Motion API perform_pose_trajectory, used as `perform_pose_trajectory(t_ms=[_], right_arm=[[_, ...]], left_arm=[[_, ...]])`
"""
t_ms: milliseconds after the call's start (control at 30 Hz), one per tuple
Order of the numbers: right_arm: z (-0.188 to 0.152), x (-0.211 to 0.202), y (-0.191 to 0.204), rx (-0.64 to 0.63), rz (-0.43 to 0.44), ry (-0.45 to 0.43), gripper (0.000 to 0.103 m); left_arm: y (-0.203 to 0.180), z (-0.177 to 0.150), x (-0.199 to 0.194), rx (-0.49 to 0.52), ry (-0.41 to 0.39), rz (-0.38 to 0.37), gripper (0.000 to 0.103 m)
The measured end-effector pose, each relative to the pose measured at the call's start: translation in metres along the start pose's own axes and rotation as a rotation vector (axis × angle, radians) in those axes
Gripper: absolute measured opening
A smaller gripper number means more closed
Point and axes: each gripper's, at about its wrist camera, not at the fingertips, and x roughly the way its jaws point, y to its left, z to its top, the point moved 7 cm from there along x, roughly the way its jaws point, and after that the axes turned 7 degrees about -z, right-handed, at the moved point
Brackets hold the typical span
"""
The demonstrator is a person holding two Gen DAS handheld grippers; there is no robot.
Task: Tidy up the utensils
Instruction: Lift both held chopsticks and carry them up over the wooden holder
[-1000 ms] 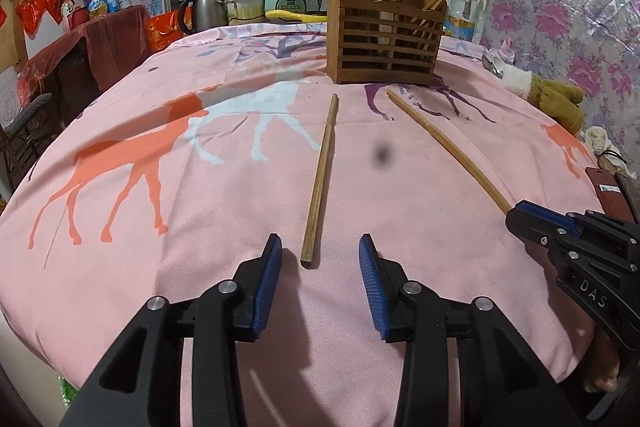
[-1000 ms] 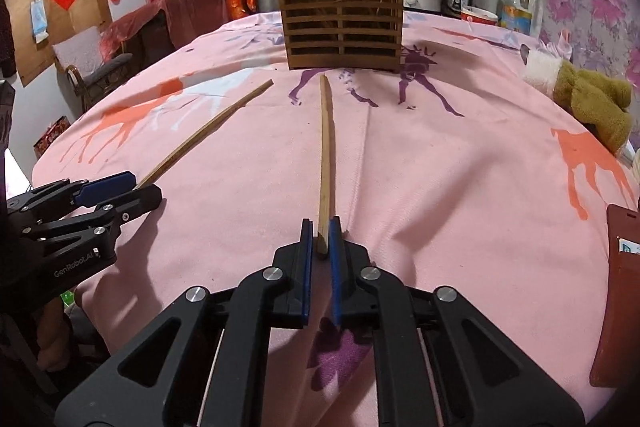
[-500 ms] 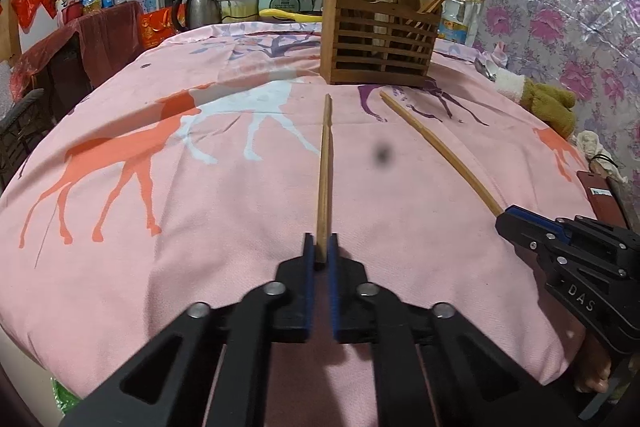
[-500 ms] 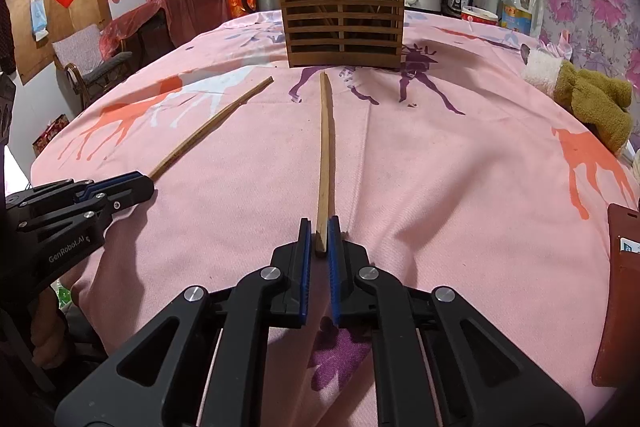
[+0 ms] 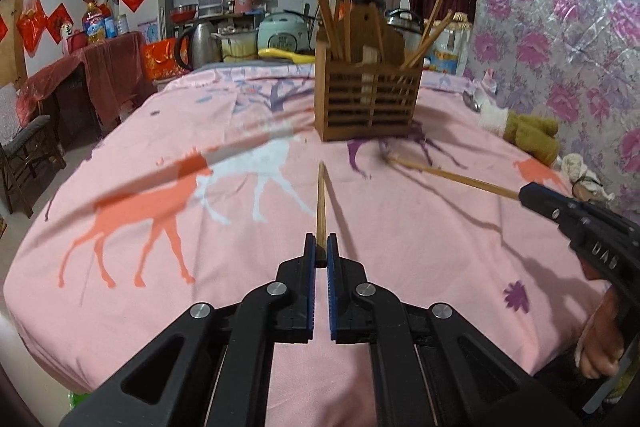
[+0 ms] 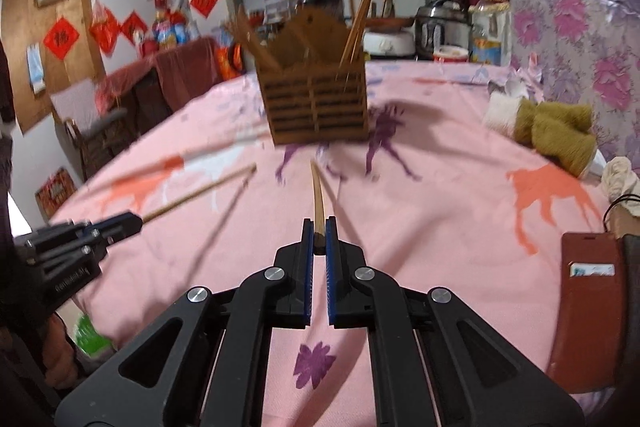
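Note:
My left gripper point(image 5: 320, 251) is shut on the near end of a brown wooden chopstick point(image 5: 321, 205), lifted off the pink cloth and pointing toward the wooden slatted utensil holder point(image 5: 366, 107). My right gripper point(image 6: 319, 235) is shut on a second, slightly curved chopstick point(image 6: 318, 199), also raised above the cloth. Each view shows the other gripper at its side: the right gripper point(image 5: 528, 195) with its chopstick point(image 5: 452, 178), the left gripper point(image 6: 132, 223) with its chopstick point(image 6: 200, 191). The holder point(image 6: 316, 107) has several chopsticks standing in it.
The table wears a pink cloth with horse prints point(image 5: 180, 195). An olive and white stuffed toy point(image 6: 548, 127) lies at the right edge, and a brown wallet point(image 6: 588, 299) sits at the near right. Kettles, rice cookers and bottles stand behind the holder point(image 5: 280, 35).
The left gripper shut on its chopstick, which earlier lay between open fingers. Both grippers then rose, lifting the two chopsticks off the cloth.

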Motion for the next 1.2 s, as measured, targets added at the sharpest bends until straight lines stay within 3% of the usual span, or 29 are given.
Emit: perform_pose_trajectory(t_ms=[367,567,967,1200], right_arm=[[0.059,-0.041,-0.001,0.038,0.042,-0.139,0.006],[0.063,-0.044,0.000,0.045,0.045,-0.149,0.006],[0.061,-0.040,0.002,0.046,0.044,-0.140,0.006],[0.079,-0.053,0.009,0.034,0.051,-0.191,0.006]], left_arm=[[-0.010,0.040,-0.030,0.024,-0.046,-0.033,0.006],[-0.018,0.053,-0.041,0.012,-0.050,-0.082,0.006],[-0.019,0.063,-0.035,-0.002,-0.040,-0.091,0.006],[-0.029,0.084,-0.039,0.025,-0.052,-0.123,0.006]])
